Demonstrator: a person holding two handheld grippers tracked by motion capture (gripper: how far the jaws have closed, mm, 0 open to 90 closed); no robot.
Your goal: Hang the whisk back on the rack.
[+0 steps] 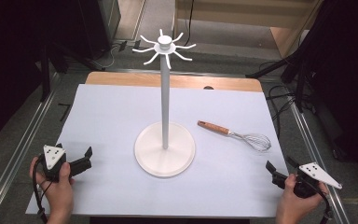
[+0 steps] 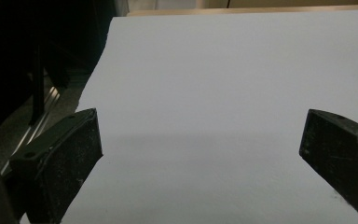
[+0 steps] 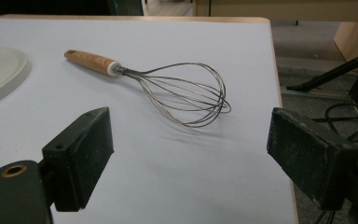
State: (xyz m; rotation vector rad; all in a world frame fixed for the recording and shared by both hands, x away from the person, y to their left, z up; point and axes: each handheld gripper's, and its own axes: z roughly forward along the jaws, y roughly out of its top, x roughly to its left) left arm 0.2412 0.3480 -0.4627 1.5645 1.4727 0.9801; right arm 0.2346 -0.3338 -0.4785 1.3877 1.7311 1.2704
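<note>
Your left gripper [image 1: 74, 156] sits at near-left of table [image 1: 112, 107], jaws spread wide, empty, over bare white sheet [image 2: 223, 84]. Your right gripper [image 1: 279, 169] at near-right edge, jaws also wide apart, holding nothing. Whisk [image 1: 235, 134] lies flat just ahead of right gripper, wooden handle [image 3: 89, 60] toward white stand [image 1: 165, 140], wire loops toward table's right edge. Stand upright at centre, well apart from both grippers.
</note>
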